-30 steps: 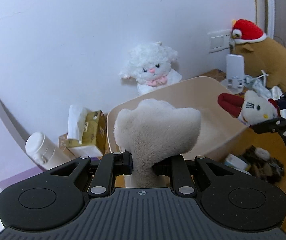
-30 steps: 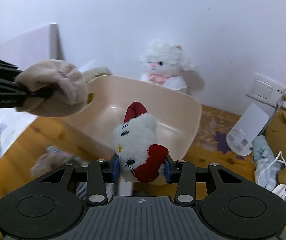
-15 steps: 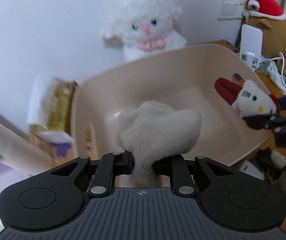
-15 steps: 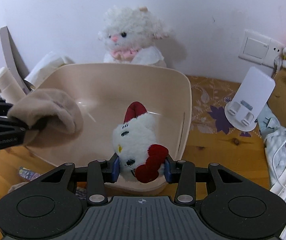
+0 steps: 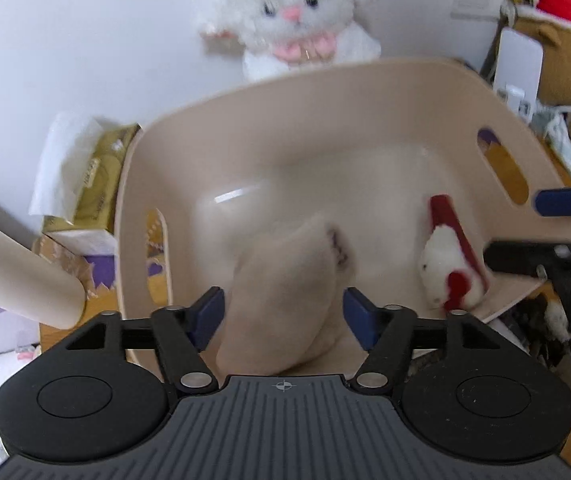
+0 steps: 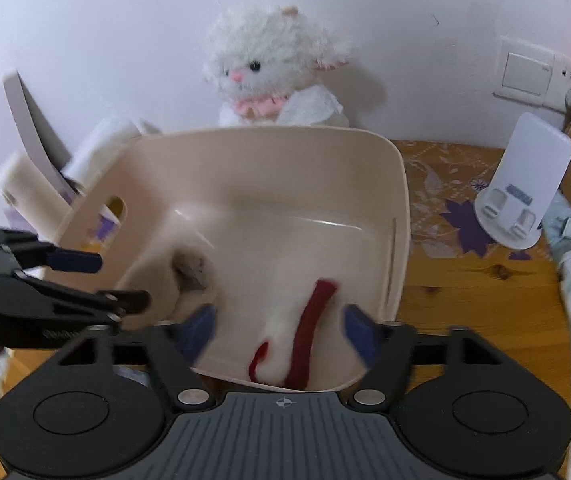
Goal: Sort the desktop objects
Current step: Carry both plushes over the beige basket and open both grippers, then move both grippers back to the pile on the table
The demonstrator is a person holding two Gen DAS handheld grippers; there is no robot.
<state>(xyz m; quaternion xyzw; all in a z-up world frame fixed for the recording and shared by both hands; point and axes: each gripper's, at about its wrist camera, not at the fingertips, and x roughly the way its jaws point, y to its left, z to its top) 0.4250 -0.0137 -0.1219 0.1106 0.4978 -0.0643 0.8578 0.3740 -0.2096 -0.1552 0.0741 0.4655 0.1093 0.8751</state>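
Evidently the step in hand was the drop: both toys were being let go into the big beige plastic basin with cut-out handles (image 5: 365, 92), which stood on the wooden desk (image 6: 465, 280) before the fluffy white lamb doll (image 6: 269, 68). The left gripper (image 5: 283, 310) had just been opening; its blue pads stood clear of the beige plush toy (image 5: 285, 280), which lay blurred between them, over the basin floor. The right gripper (image 6: 279, 330) had likewise just spread wide, and the white plush with red bow (image 6: 285, 344) was blurred between its jaws, untouched, near the basin's front wall. Next, I judged, both tools needed lifting clear and turning to whatever remained on the desk. No writing was legible; the yellow tissue box's (image 5: 97, 184) print was smeared.
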